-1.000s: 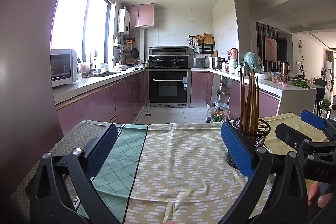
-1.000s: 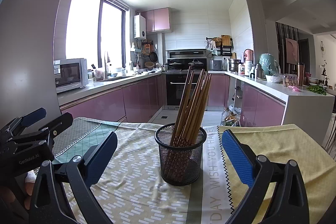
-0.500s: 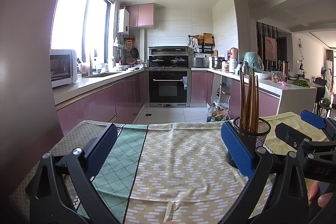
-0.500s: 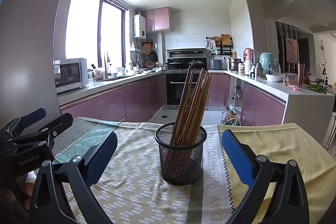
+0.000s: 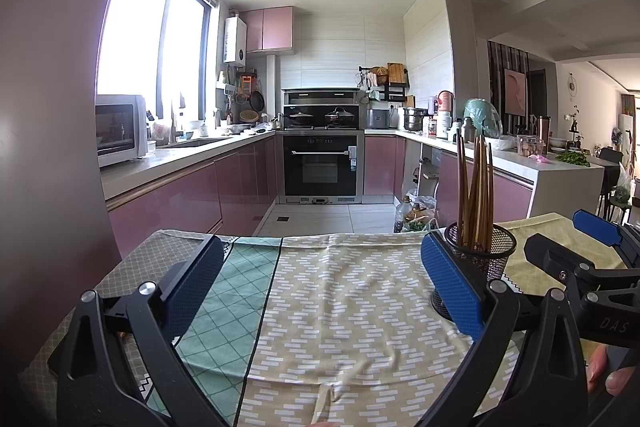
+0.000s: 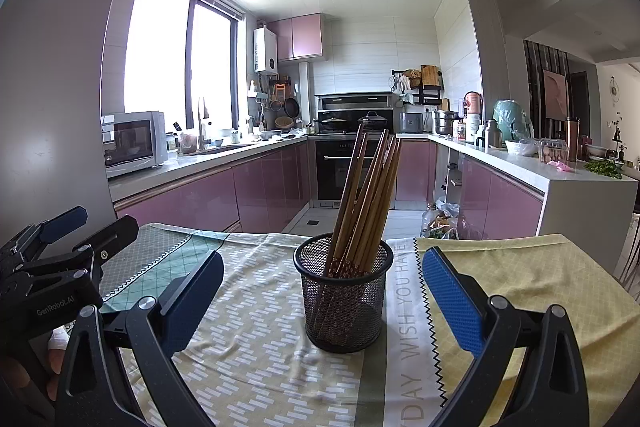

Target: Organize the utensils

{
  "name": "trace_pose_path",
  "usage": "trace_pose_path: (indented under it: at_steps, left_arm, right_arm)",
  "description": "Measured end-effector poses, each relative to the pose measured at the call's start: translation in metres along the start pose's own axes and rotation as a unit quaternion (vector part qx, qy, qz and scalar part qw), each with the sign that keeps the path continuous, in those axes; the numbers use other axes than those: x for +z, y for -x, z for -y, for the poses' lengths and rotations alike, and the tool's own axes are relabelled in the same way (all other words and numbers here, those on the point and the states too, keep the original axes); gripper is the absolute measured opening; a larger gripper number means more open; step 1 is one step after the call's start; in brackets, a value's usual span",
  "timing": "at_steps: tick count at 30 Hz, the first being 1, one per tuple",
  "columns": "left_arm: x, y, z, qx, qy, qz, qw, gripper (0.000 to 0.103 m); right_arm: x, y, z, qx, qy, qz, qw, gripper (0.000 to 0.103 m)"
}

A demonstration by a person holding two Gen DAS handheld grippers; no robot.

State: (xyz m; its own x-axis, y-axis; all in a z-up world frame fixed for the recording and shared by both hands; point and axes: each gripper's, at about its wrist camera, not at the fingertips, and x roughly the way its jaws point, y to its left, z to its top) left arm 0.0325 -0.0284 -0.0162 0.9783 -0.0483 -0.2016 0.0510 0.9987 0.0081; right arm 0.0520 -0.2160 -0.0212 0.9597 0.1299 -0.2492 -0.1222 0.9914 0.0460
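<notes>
Kitchen table's patterned cloth [image 6: 256, 367] bears a mesh cup [image 6: 342, 301] of chopsticks [image 6: 366, 203]; right claw [image 6: 320, 291] and left claw [image 5: 320, 287] gape empty.

The left gripper [image 5: 322, 283] hides part of the mesh holder [image 5: 486, 259].

Left gripper [image 5: 324, 289] and right gripper [image 6: 324, 289] gape empty.

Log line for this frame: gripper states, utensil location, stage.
left gripper open, empty | right gripper open, empty, facing mesh cup | chopsticks upright in cup on tablecloth | stage: no grasp
</notes>
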Motion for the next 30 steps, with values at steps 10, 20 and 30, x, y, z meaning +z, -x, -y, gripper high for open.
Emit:
trace_pose_path:
  at_steps: [10, 20, 30]
  left_arm:
    - [-0.0001, -0.0001, -0.0002, 0.0, -0.001, 0.0, 1.0, 0.097]
    - [-0.0002, -0.0003, -0.0001, 0.0, -0.001, 0.0, 1.0, 0.097]
    - [-0.0002, -0.0003, 0.0, 0.0, -0.001, 0.0, 1.0, 0.097]
  right_arm:
    - [0.0, 0.001, -0.0001, -0.001, -0.003, 0.001, 1.0, 0.096]
    - [0.0001, 0.0011, -0.0005, 0.0, -0.003, 0.001, 1.0, 0.096]
    - [0.0009, 0.0008, -0.0005, -0.001, -0.004, 0.002, 1.0, 0.096]
